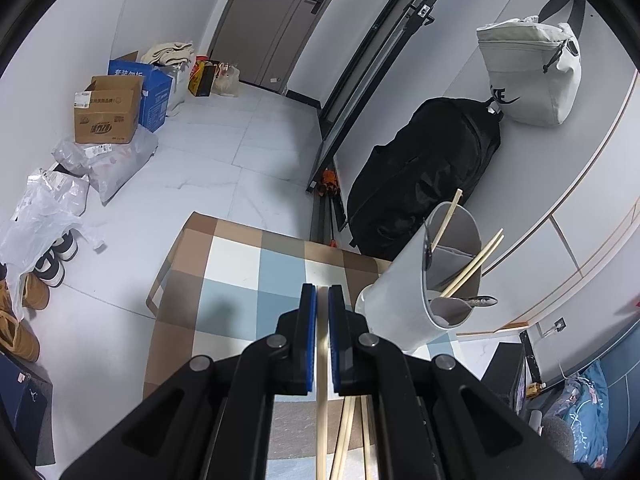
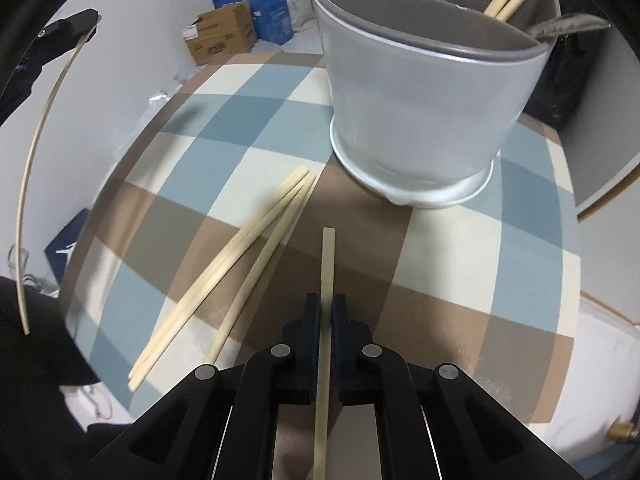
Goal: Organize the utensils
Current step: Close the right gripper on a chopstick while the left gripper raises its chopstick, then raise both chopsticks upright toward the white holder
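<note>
My left gripper (image 1: 322, 292) is shut on a pale wooden chopstick (image 1: 322, 400) above the checked tablecloth (image 1: 240, 272). The right wrist view shows that chopstick (image 2: 28, 184) hanging from the left gripper (image 2: 86, 28) at the far left. My right gripper (image 2: 327, 304) is shut on another chopstick (image 2: 328, 256), which points at the grey utensil holder (image 2: 420, 120). Three loose chopsticks (image 2: 240, 256) lie on the cloth to its left. The holder (image 1: 412, 292) has chopsticks (image 1: 472, 264) and a metal spoon (image 1: 480, 301) in its compartments.
A black backpack (image 1: 424, 176) and a white bag (image 1: 532, 72) sit beyond the table on the right. Cardboard boxes (image 1: 108, 112), plastic bags (image 1: 108, 164) and shoes (image 1: 56, 260) lie on the floor at the left. The table's far edge (image 1: 224, 220) is close.
</note>
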The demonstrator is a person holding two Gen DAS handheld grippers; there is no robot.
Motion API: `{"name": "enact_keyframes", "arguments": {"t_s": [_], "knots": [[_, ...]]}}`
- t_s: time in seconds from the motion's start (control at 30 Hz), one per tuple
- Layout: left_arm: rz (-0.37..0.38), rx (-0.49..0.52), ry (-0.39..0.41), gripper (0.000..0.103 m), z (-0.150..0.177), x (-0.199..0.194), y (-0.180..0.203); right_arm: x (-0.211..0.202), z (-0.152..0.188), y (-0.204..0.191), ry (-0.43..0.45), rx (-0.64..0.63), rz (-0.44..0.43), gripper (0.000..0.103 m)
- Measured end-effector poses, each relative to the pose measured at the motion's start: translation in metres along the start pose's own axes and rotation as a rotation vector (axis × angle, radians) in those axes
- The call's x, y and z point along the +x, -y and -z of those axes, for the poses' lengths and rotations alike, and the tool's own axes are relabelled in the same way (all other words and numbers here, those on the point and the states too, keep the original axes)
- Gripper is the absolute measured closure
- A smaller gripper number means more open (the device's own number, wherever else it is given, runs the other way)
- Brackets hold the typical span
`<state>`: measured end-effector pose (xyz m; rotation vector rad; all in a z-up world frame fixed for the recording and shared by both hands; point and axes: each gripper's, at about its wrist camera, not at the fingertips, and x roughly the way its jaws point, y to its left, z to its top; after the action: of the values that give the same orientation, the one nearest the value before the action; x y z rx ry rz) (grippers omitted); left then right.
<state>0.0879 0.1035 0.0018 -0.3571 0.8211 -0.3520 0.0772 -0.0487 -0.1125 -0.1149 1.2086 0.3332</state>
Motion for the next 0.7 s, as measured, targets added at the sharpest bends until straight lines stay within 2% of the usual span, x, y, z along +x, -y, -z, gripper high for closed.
{"name": "enact_keyframes", "arguments": {"t_s": [0.17, 0.27, 0.33, 0.4, 0.53, 0.7], "knots": [[-0.005, -0.004, 0.002, 0.101, 0.0, 0.001, 0.0, 0.006, -0.014, -0.012, -0.011, -0.075, 0.029, 0.086], [-0.008, -0.011, 0.004, 0.101, -0.001, 0.0, -0.001, 0.01, -0.024, -0.018, -0.007, -0.1, 0.056, 0.083], [-0.008, -0.012, 0.005, 0.101, -0.001, 0.0, -0.002, 0.012, -0.028, -0.018, -0.005, -0.097, 0.059, 0.086], [-0.009, -0.009, 0.008, 0.101, -0.002, 0.001, -0.001, 0.011, -0.028, -0.015, 0.001, -0.084, 0.058, 0.097], [-0.003, -0.008, 0.028, 0.101, -0.004, -0.002, 0.001, 0.004, -0.021, -0.001, 0.025, -0.023, 0.017, 0.097], [0.015, 0.005, 0.07, 0.101, -0.007, -0.011, 0.007, -0.023, -0.009, 0.008, 0.126, 0.012, -0.023, 0.097]]}}
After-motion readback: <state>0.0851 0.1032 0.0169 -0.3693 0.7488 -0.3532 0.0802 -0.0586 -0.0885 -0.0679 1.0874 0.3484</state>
